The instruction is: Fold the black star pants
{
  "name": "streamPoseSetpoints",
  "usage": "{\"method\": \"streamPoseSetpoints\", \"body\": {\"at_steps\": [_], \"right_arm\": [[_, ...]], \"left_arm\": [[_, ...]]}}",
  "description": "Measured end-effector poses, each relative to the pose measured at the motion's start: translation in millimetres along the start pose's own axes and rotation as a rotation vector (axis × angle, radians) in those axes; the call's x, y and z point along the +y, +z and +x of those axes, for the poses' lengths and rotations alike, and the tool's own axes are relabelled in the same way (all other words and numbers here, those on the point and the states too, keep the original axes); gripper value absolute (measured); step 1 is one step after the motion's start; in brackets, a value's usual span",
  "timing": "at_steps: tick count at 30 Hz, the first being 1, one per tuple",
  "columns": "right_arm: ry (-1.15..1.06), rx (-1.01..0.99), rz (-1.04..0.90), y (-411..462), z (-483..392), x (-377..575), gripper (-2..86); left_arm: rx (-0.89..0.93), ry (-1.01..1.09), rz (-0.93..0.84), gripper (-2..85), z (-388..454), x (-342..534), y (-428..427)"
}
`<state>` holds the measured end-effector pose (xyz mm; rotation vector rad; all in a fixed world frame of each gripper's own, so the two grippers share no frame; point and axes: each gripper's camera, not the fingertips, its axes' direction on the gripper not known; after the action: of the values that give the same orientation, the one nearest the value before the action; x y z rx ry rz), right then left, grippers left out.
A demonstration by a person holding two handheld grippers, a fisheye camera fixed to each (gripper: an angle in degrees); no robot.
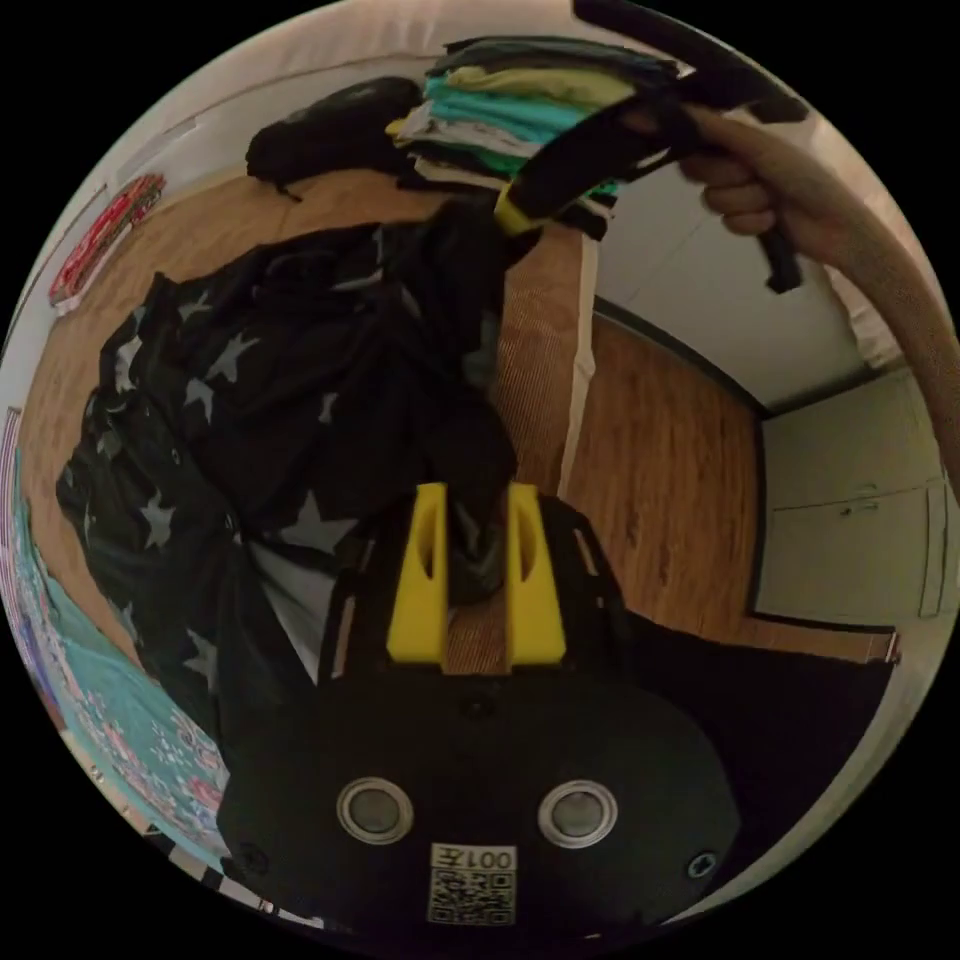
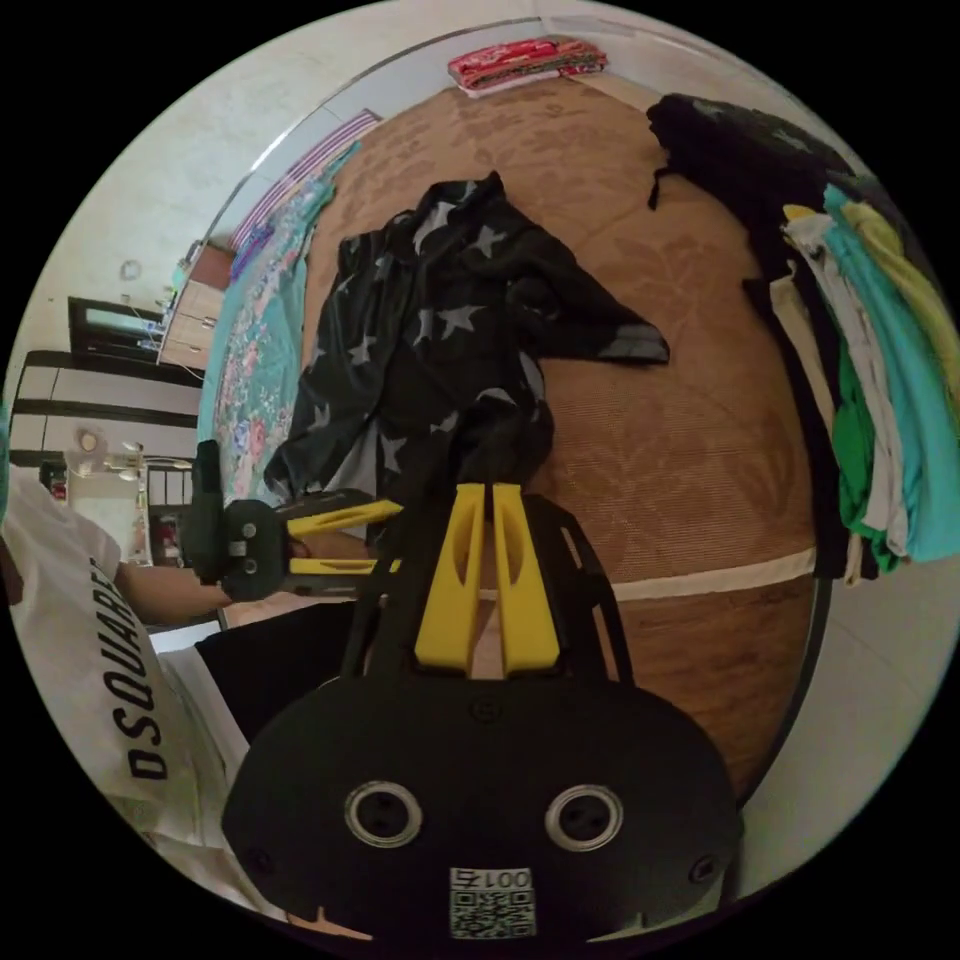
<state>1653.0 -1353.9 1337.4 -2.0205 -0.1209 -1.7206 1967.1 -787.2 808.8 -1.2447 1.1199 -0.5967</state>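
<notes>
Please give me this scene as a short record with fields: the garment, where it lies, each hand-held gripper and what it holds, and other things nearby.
garment: black star pants, crumpled, not yet folded
surface: brown patterned mat
left hand-held gripper: jaws closed on a bunch of the pants fabric
right hand-held gripper: jaws closed on the pants' near edge
nearby: stack of folded clothes; another dark garment; red folded cloth at the far edge

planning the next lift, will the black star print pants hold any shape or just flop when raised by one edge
Likely floppy: the black star-print pants lie crumpled on the brown woven mat and bunch where the left gripper pinches them. Probably light, as the thin cloth drapes in soft folds. The right gripper also seems clamped on an edge.
</notes>
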Motion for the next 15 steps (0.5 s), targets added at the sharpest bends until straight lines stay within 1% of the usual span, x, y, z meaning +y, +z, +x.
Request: {"method": "streamPoseSetpoints", "body": {"at_steps": [2,3,4,5,6,9,10,12,14,15], "right_arm": [[-0.040,0.074,-0.025,-1.0,-4.0,5.3,0.9],[-0.067,0.130,-0.062,1.2,-4.1,10.0,0.9],[-0.097,0.178,-0.095,4.6,-3.0,16.3,0.9],[-0.116,0.192,-0.105,6.1,-2.5,19.9,0.9],[-0.150,0.190,-0.117,8.5,-1.4,27.1,0.9],[-0.199,0.104,-0.087,15.0,1.7,43.7,1.0],[-0.228,0.068,-0.063,19.5,2.0,51.0,1.0],[-0.260,0.027,-0.024,28.8,2.7,62.2,1.0],[-0.280,0.061,-0.019,42.9,4.0,74.8,1.1],[-0.287,0.143,-0.039,54.0,5.1,83.9,1.1]], "left_arm": [[0.041,-0.041,-0.077,0.1,-5.2,-1.0,-0.2],[0.118,-0.045,-0.062,-0.6,-12.0,3.1,-10.1],[0.158,-0.046,-0.044,-0.9,-16.4,6.1,-16.7],[0.254,-0.044,-0.008,-1.2,-27.3,12.5,-30.8],[0.367,-0.031,0.027,-1.3,-40.1,18.5,-45.1],[0.567,0.013,0.123,-1.5,-71.3,28.4,-78.4],[0.587,0.030,0.127,-1.5,-75.4,28.7,-83.0],[0.611,0.135,0.086,-1.4,-81.7,27.0,-90.8],[0.632,0.207,0.019,-1.2,-78.1,25.5,-84.6],[0.647,0.255,-0.036,-1.0,-72.4,25.1,-76.7]]}}
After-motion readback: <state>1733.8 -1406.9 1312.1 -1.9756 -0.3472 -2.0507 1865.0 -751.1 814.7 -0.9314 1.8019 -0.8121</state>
